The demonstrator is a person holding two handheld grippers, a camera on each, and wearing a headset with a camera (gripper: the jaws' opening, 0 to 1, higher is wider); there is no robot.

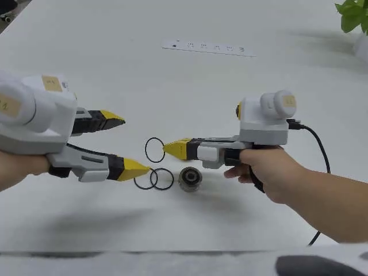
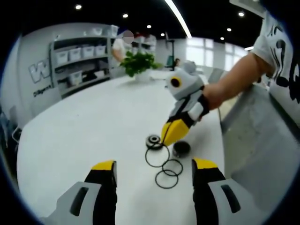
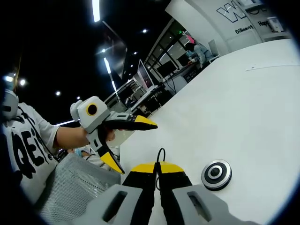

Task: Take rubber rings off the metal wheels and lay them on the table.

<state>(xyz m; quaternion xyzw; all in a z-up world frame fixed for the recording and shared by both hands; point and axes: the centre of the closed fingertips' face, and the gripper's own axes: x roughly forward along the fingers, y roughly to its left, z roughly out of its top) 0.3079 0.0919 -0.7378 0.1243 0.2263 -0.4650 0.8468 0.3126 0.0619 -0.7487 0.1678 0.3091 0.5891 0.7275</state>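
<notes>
White bench (image 1: 172,80) surface spreads wide under both grippers, in a room with ceiling spotlights, grey shelving (image 2: 77,65) stacked with pale bins, and a leafy plant (image 2: 138,62) at the bench's far end. The left gripper (image 1: 123,144) hovers at the near left, jaws spread wide with nothing between them. The right gripper (image 1: 175,149), held in the person's right hand (image 1: 270,169), points toward it, jaws pressed together and pinching one rubber ring (image 1: 154,149) at the yellow tips; whether that ring touches the bench I cannot tell. A metal wheel (image 1: 190,179) sits on the bench just on the person's side of the right jaws, and a second wheel (image 2: 153,140) sits beyond them. Two more rings (image 1: 153,172) lie flat and overlapping just beside the metal wheel, near the lower left jaw tip.
</notes>
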